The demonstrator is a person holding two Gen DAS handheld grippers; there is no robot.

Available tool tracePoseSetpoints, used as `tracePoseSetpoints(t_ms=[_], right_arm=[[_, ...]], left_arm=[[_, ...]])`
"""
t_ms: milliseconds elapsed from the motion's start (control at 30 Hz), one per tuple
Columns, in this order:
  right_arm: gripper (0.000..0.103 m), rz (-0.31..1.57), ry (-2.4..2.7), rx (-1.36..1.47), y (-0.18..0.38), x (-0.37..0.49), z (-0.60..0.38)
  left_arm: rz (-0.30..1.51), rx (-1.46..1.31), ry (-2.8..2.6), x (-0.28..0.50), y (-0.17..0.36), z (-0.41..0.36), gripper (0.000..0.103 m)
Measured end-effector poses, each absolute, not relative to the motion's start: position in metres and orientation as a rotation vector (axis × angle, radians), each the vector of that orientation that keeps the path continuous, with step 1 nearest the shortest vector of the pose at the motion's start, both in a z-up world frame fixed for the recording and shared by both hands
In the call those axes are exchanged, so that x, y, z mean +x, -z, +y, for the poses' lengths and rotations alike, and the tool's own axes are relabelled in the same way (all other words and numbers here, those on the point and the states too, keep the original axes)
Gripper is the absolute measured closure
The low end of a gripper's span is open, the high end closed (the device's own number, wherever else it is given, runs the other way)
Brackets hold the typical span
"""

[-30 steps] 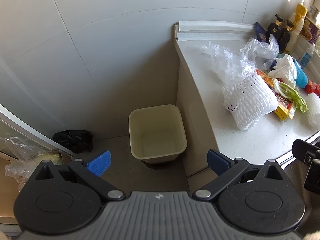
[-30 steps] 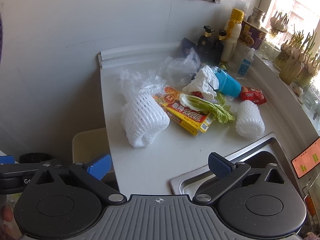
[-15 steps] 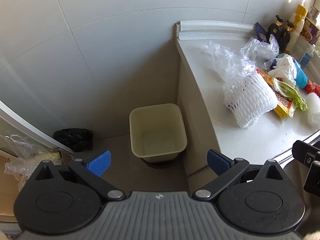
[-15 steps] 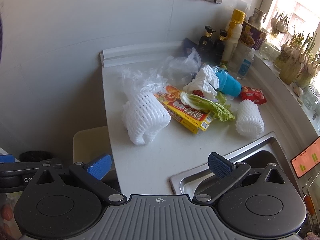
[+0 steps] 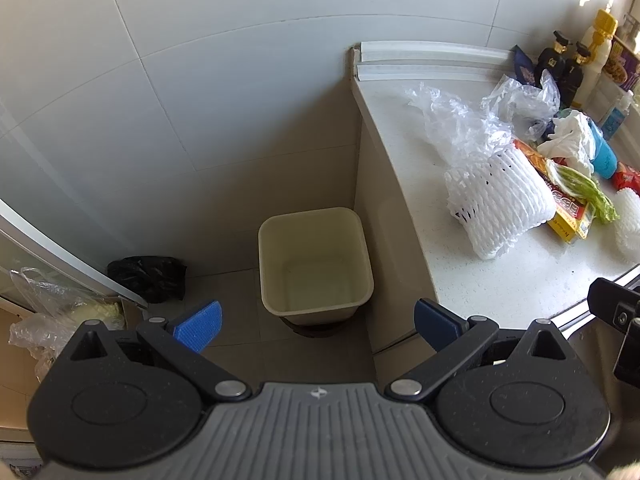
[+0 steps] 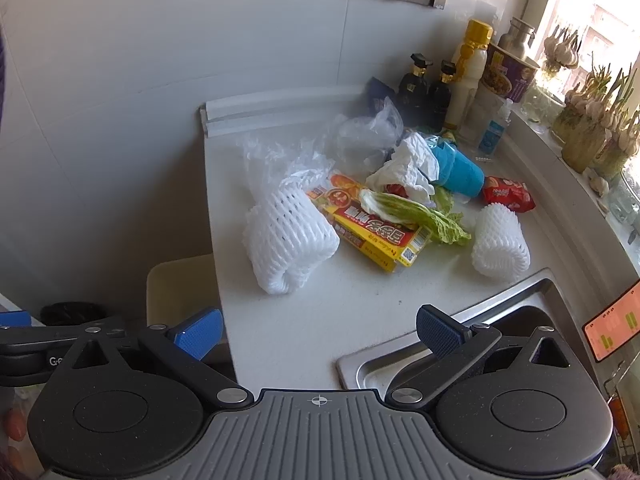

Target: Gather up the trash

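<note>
Nothing has visibly moved; countertop [image 6: 320, 320] hides most of bin [image 6: 180, 284].

Cream bin [image 5: 316, 264]; white net sleeve [image 6: 288, 236]; blue cup [image 6: 460, 170]

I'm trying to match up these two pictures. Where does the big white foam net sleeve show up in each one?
Left wrist view: the foam net sleeve lies right of centre, on the counter beside the yellow box.
Right wrist view: the sleeve lies near the centre, left of that box.
Shared landmark: the beige bin on the floor beside the counter.
</note>
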State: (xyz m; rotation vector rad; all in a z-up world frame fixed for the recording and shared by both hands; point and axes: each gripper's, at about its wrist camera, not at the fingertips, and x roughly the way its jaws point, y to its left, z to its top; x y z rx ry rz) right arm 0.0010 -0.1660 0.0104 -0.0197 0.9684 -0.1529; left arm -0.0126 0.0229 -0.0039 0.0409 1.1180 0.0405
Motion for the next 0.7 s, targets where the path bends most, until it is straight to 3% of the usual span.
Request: tracePoseSetpoints(t_ms=[700], right_arm=[[0.0,0.977,0.15,-0.008,-0.003,0.012,-0.187]], left_arm=[[1.125,0.048,-0.032,-0.003,0.007,0.005,0.0]])
